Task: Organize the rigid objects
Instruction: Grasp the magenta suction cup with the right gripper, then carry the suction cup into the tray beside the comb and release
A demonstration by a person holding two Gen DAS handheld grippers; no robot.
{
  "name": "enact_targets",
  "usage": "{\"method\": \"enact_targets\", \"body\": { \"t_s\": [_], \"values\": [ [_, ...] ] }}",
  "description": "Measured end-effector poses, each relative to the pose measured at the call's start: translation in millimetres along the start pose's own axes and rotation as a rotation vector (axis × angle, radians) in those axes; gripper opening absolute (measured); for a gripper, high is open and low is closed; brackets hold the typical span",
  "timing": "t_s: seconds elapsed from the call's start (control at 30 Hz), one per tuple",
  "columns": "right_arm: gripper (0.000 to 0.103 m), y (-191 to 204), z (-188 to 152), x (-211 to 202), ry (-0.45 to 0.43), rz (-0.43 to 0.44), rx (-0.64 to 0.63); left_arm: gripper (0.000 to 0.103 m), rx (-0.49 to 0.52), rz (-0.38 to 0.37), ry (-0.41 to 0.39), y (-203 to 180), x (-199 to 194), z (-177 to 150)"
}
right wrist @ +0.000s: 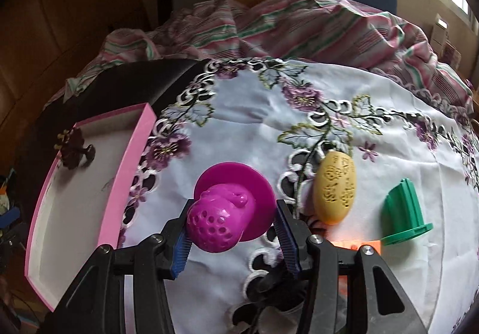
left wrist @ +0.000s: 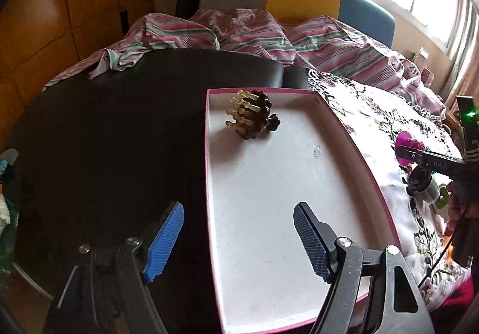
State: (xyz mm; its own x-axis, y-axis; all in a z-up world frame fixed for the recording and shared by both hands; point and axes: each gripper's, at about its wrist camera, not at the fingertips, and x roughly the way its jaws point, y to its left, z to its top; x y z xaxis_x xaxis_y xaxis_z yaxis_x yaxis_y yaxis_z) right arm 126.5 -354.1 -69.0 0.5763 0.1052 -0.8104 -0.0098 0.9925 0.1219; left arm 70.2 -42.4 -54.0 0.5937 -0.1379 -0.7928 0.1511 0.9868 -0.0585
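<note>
Downward-tilted right gripper (right wrist: 232, 224) around magenta toy (right wrist: 221, 214)

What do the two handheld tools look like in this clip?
Both match: the left tool and right tool have black angular linkage arms with silver pivot bolts and two blue ribbed pads. Seen from the left wrist view, the right tool's black finger carries pale lettering, too small to read, with a round lens beneath it and a green light behind.

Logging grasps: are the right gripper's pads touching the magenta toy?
Touching. The right wrist view shows the right gripper with both pads pressed against the magenta toy, lifted off the cloth.
</note>
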Motion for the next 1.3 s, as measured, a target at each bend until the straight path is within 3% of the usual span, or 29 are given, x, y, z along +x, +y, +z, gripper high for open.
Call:
{"method": "enact_targets", "body": {
  "t_s": [0.5,0.83,1.1,1.3],
  "values": [
    [0.051,16,-7,8,0.033,0.022,-0.045,0.079,0.022,0.04,-0.007,2,-13,-7],
    [0.051,22,1,-5,0.014,0.098,-0.015,0.079,0.005,0.037,-0.017,6,-16,-6],
    [0.051,80,8,-23,0.002,0.188,-0.103,0.079,-0.037,0.029,-0.018,22,-16,-10],
    [0.051,138,16,-2,0.083,0.198,-0.21,0.079,-0.062,0.033,-0.025,34,-18,-13]
  ]
}}
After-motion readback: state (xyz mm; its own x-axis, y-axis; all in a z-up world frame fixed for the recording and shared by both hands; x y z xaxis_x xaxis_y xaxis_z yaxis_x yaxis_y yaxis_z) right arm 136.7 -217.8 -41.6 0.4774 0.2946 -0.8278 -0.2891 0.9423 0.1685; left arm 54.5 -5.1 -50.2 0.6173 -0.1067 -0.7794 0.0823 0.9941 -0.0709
